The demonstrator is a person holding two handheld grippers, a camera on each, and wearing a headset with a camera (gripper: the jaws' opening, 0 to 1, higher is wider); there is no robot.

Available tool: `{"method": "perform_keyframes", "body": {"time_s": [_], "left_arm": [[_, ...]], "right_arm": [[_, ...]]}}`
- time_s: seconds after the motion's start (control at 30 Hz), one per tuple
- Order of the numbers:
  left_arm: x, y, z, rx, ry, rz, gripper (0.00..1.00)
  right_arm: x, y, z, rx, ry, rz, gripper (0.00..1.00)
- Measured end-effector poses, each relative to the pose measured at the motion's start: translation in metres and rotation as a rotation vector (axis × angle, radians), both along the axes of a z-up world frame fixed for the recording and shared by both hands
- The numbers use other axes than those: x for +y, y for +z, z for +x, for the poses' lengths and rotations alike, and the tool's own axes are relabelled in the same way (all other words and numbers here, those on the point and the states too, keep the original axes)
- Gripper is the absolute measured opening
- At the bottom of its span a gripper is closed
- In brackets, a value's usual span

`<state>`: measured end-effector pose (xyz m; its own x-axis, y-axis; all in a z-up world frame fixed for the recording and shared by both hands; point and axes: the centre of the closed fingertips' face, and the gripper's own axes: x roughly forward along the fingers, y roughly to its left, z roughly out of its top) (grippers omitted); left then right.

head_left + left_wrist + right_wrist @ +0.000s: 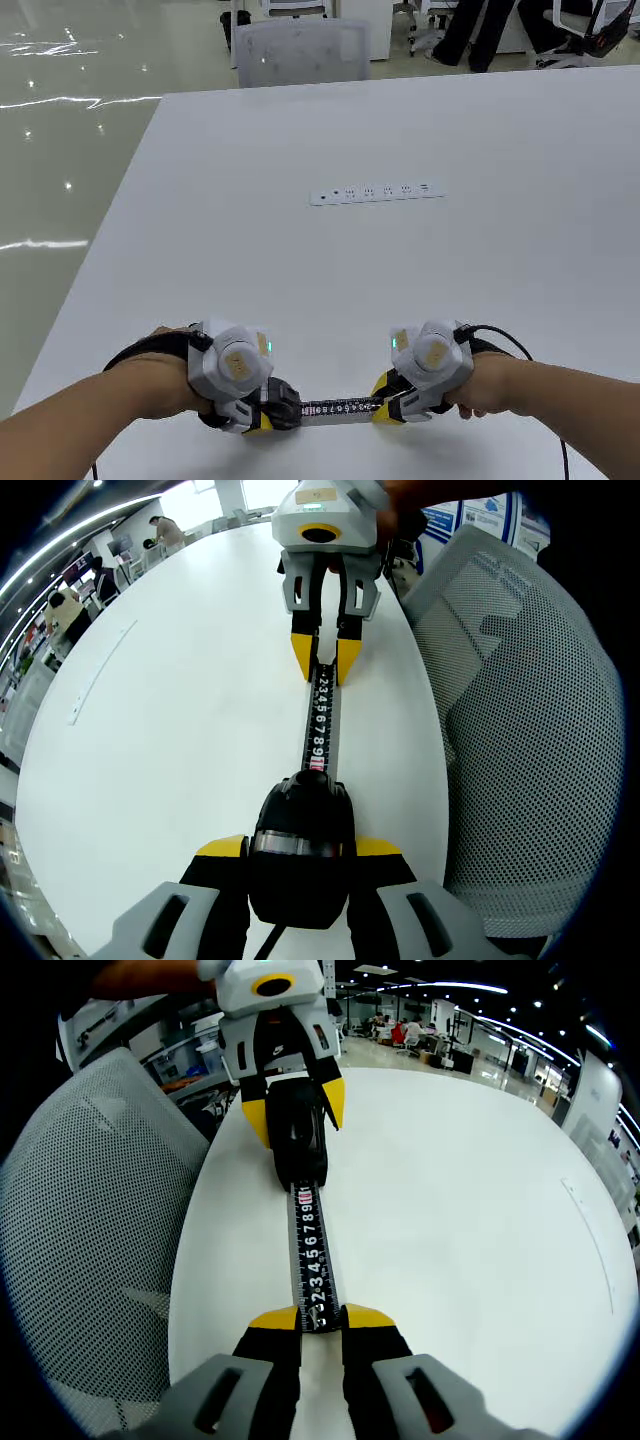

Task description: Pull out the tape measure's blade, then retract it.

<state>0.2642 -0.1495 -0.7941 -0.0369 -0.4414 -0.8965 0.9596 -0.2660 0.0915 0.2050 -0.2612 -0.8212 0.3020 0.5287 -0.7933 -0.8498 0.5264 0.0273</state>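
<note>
Tape measure lies sideways, blade extended rightward.

Numerals 2 to 9 on the blade (black print)

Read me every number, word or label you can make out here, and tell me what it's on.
"2 3 4 5 6 7 8 9": on the white metal tape blade pulled from the black tape measure case.
Red mark beside the case: too blurred to read.
Blue wall posters: too small.
</note>
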Motion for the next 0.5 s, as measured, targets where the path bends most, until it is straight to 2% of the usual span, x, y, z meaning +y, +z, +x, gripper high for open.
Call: {"method": "perform_keyframes", "body": {"time_s": [0.5], "left_arm": [[0.0000, 0.0002, 0.0002, 0.002, -0.002, 0.002, 0.34]], "right_arm": [[-0.0092, 0.0002, -0.0038, 0.002, -0.004, -0.005, 0.13]]}}
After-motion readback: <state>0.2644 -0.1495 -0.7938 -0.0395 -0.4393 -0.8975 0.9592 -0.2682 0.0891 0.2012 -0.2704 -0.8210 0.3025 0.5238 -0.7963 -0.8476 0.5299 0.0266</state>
